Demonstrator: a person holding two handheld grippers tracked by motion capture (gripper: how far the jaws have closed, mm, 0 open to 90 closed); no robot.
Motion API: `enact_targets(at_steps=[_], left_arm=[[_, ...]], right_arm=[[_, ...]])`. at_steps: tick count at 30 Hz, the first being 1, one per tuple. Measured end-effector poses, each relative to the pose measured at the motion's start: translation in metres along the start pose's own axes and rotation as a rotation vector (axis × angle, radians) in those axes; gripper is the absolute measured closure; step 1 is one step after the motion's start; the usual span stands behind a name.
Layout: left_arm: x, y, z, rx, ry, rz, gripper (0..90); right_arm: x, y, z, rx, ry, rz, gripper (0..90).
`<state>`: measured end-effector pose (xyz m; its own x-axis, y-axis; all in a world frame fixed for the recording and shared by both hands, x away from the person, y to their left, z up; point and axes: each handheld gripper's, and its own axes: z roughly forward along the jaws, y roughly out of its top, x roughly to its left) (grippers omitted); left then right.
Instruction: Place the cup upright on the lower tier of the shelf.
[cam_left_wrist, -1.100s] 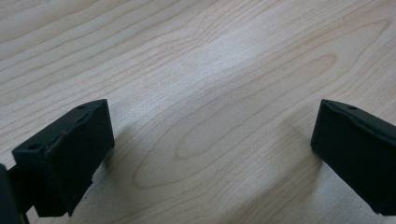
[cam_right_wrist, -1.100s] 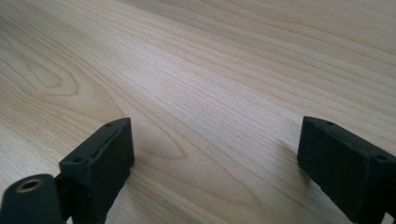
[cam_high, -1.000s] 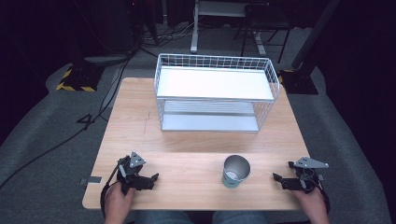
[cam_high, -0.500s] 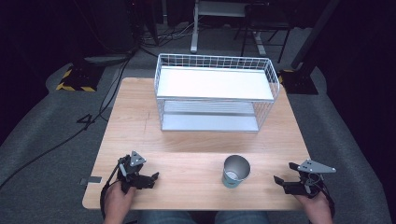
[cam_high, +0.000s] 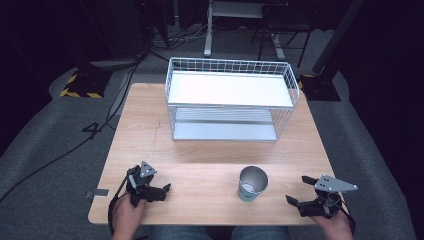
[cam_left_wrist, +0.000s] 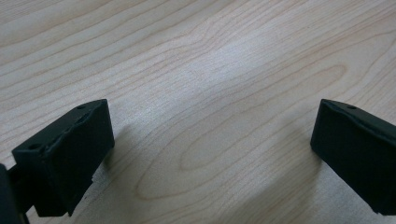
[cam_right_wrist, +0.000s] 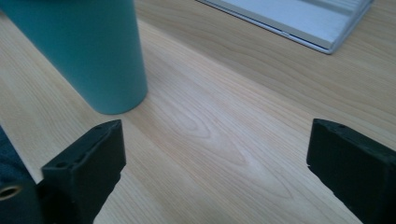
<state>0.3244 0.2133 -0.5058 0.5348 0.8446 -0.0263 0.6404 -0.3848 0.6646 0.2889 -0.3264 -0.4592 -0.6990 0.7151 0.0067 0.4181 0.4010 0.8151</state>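
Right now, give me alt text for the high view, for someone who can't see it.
A teal cup stands upright near the front edge of a wooden table, between two hand-held tools: the left tool open on the tabletop, the right tool open beside the cup, not touching it. Behind them sits a white wire rack with two shelves.

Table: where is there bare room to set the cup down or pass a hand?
Bare wood lies between the left gripper and the cup, and along the table left of the wire rack. It is tightest between cup and open right gripper.
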Motion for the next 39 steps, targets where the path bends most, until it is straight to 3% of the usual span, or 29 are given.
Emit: enact_targets(at_steps=[3,9,22,30,33,39], left_arm=[[0.0,0.0,0.0,0.0,0.0,0.0,0.0],[0.0,0.0,0.0,0.0,0.0,0.0,0.0],[0.0,0.0,0.0,0.0,0.0,0.0,0.0],[0.0,0.0,0.0,0.0,0.0,-0.001,0.0],[0.0,0.0,0.0,0.0,0.0,0.0,0.0],[0.0,0.0,0.0,0.0,0.0,0.0,0.0]], right_arm=[[0.007,0.004,0.003,-0.009,0.012,-0.015,0.0],[0.017,0.01,0.008,-0.027,0.057,-0.03,0.0],[0.031,0.013,0.015,-0.074,0.101,-0.035,0.0],[0.045,0.016,0.031,-0.091,0.118,-0.038,0.0],[0.05,0.018,0.041,-0.101,0.13,-0.011,0.0],[0.059,0.019,0.056,-0.084,0.139,-0.012,0.0]])
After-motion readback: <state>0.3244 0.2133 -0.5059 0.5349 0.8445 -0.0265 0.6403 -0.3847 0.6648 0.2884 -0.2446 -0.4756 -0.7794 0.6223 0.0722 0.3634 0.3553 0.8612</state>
